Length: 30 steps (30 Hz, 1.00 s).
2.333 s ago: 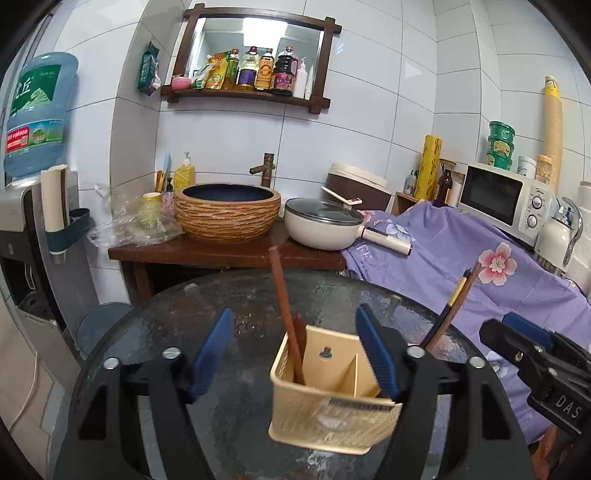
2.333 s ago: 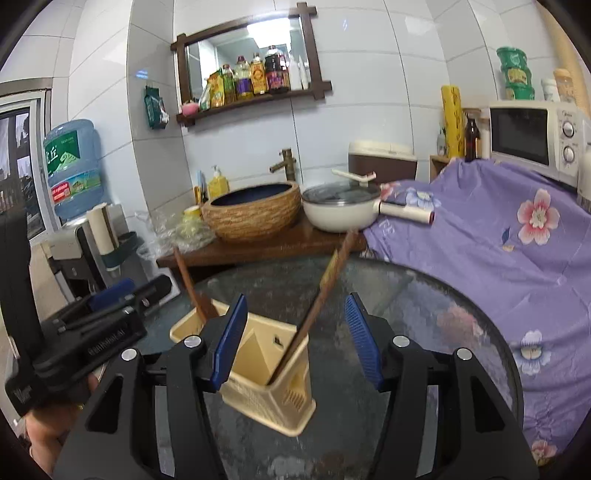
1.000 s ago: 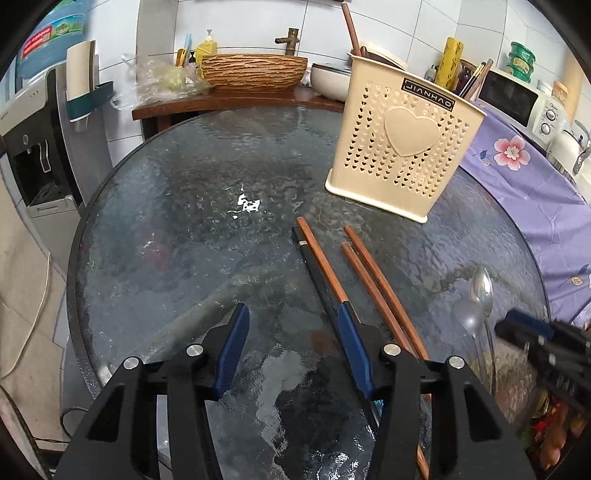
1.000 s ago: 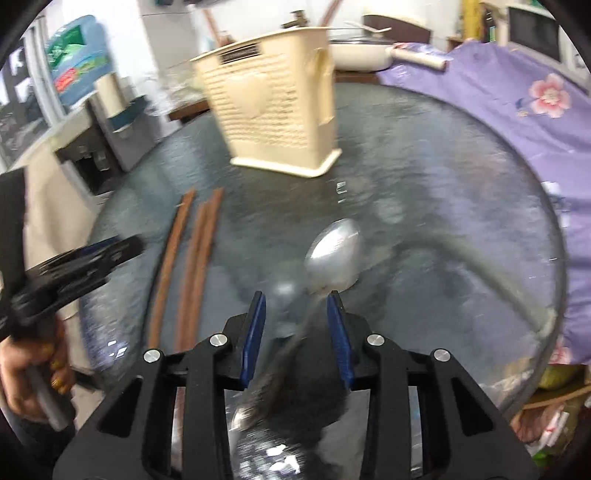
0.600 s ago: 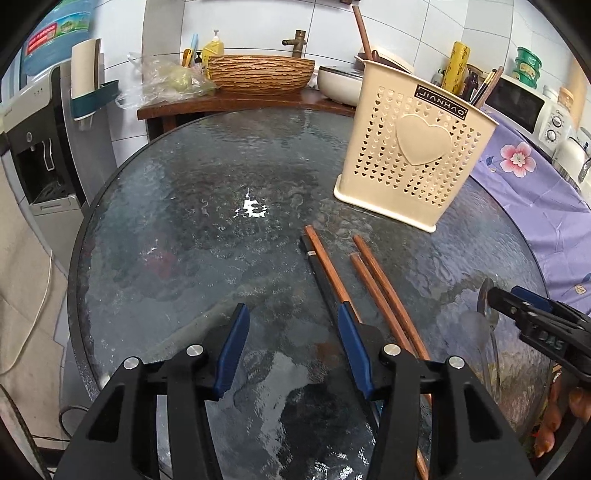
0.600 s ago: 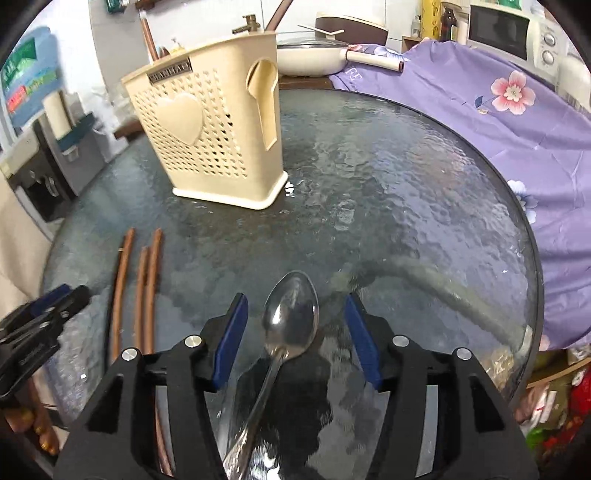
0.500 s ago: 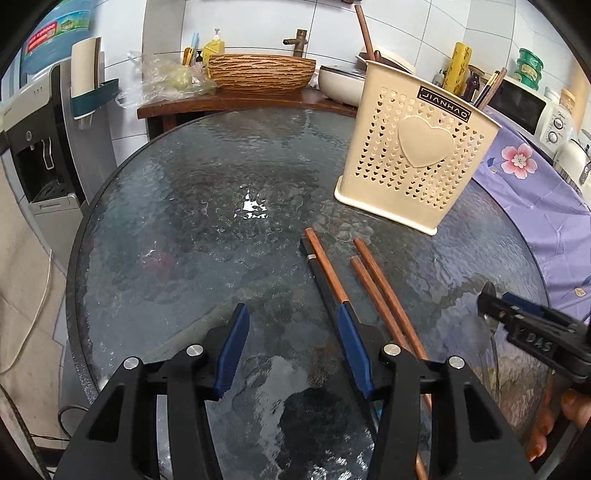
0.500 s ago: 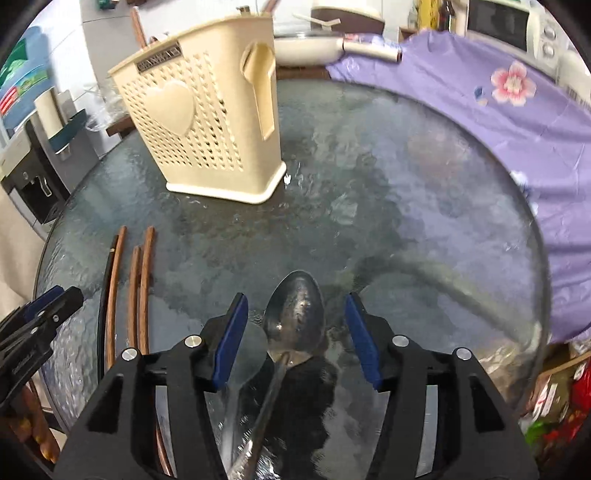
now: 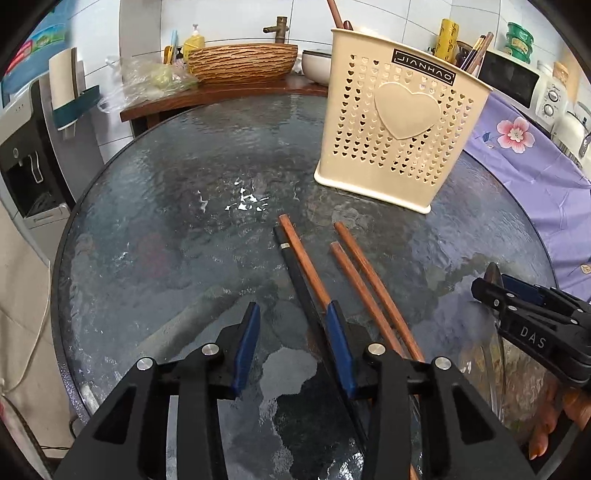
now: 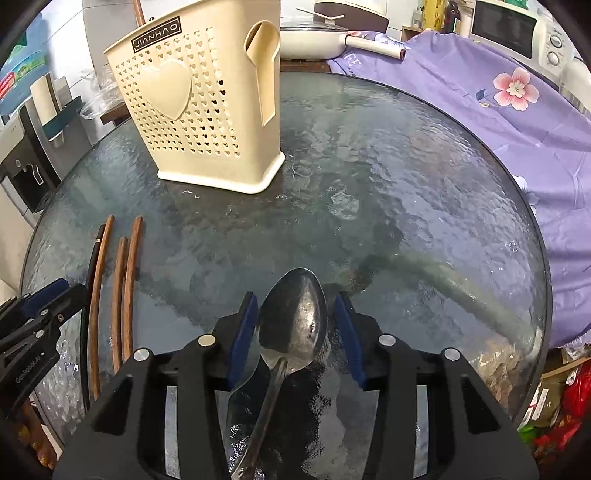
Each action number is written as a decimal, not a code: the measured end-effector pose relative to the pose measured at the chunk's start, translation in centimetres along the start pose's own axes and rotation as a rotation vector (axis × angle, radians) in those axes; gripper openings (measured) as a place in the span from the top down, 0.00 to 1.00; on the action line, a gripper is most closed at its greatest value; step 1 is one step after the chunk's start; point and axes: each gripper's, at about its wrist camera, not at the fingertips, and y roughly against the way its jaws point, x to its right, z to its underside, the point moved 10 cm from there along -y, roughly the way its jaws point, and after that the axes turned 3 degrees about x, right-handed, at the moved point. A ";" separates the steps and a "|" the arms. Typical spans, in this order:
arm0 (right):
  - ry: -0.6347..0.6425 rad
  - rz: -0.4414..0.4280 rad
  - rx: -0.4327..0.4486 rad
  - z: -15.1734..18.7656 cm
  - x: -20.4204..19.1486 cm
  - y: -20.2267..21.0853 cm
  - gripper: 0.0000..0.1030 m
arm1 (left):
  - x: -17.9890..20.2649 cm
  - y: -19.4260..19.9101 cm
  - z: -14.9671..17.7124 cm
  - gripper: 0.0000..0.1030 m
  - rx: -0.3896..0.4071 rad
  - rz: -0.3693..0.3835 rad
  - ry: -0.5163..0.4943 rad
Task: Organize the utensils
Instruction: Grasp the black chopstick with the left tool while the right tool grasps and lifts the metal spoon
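On the round glass table (image 9: pixel 166 221) a black chopstick (image 9: pixel 295 273) and three brown chopsticks (image 9: pixel 354 277) lie side by side. My left gripper (image 9: pixel 293 325) hovers low over them, jaws closing. The black chopstick runs along the inside of the right pad (image 9: pixel 338 332); nothing is pinched. In the right wrist view a steel spoon (image 10: pixel 291 314) lies with its bowl between the closing jaws of my right gripper (image 10: pixel 295 321). The pads stand just off its edges. A second spoon (image 10: pixel 240 391) lies under it. The cream heart-pattern holder (image 9: pixel 399 122) stands behind, upright, with chopsticks (image 9: pixel 336 14) in it.
A purple flowered cloth (image 10: pixel 480 85) covers the counter right of the table, with a microwave (image 10: pixel 517 26) on it. Behind the table are a wooden shelf with a woven basin (image 9: pixel 240 62) and a white pan (image 10: pixel 310 37). A water dispenser (image 9: pixel 26 147) stands at the left.
Both grippers came down from above the holder to the tabletop. The right one slid forward until the spoon bowl sat between its jaws. Both pairs of jaws have narrowed.
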 end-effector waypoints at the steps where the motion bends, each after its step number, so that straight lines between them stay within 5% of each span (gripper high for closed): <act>1: 0.000 0.001 0.001 0.2 -0.1 0.1 0.57 | -0.1 -0.1 0.1 0.64 -0.003 -0.009 -0.008; 18: 0.037 0.027 -0.004 1.0 -0.9 0.8 0.62 | 0.9 -2.8 -2.0 0.73 -0.037 -0.061 -0.069; 30: 0.072 -0.047 0.032 0.3 -1.5 0.8 0.63 | 0.2 -4.3 -3.9 0.90 -0.037 -0.061 -0.029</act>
